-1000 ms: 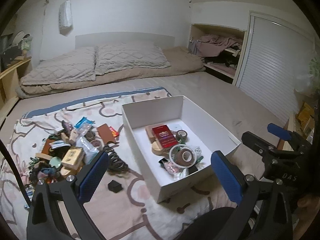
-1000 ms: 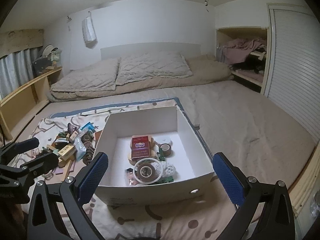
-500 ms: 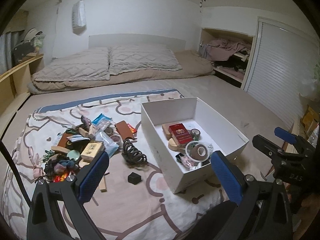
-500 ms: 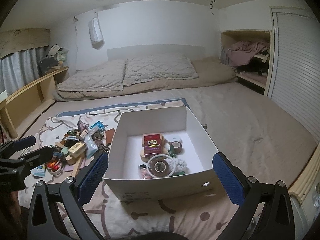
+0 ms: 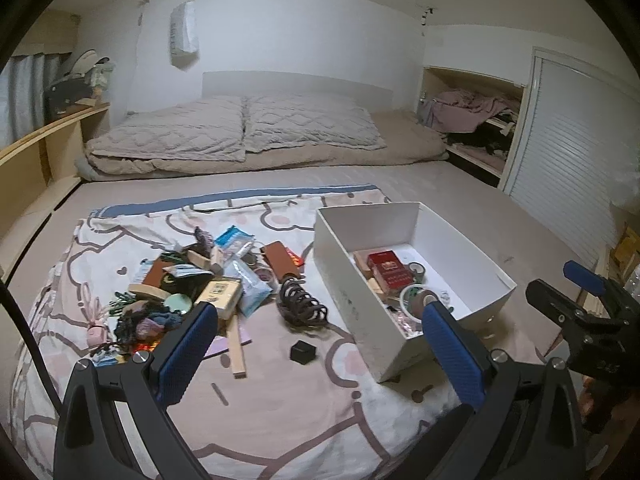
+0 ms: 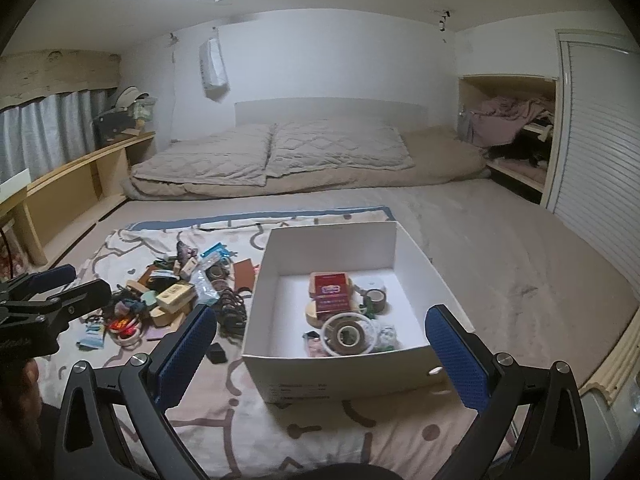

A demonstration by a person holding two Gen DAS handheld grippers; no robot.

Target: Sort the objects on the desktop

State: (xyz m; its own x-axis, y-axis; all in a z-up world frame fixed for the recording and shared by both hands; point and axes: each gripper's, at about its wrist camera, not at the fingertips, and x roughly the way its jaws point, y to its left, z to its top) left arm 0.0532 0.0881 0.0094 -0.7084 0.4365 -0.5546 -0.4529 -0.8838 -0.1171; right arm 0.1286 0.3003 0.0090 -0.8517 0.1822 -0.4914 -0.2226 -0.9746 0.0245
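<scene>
- Over the patterned blanket (image 5: 280,420), both my tools hang high and back from the work; neither touches anything.
- Far left: the unsorted pile (image 5: 192,284) lies in a heap on the blanket: packets, small cartons, wooden bits, tangled cords. Too jumbled to name each piece.
- My left gripper (image 5: 320,344) has its jaws spread wide with nothing between the blue pads (image 5: 188,348). It looks down between the pile and the box.
- Just right of the pile: a dark coiled hair tie (image 5: 300,306), and nearer to me a small black cube (image 5: 303,351), both lying loose and apart from the heap. A wooden stick (image 5: 237,354) lies beside them.
- Right of those: the white box (image 6: 340,372), open-topped, already holding a red packet (image 6: 331,292), tape rolls (image 6: 347,334) and small oddments.
- My right gripper (image 6: 322,354) is likewise spread and empty, aimed over the box's near wall.
- Step, as I judge it: between picks, choosing the next item. Sorting is partly done, and most of the pile remains.
- Next move calls for lowering the left tool onto one isolated piece. The cube or the hair tie looks easiest, clear of neighbours. Then close, lift, and carry it right over the box wall.
</scene>
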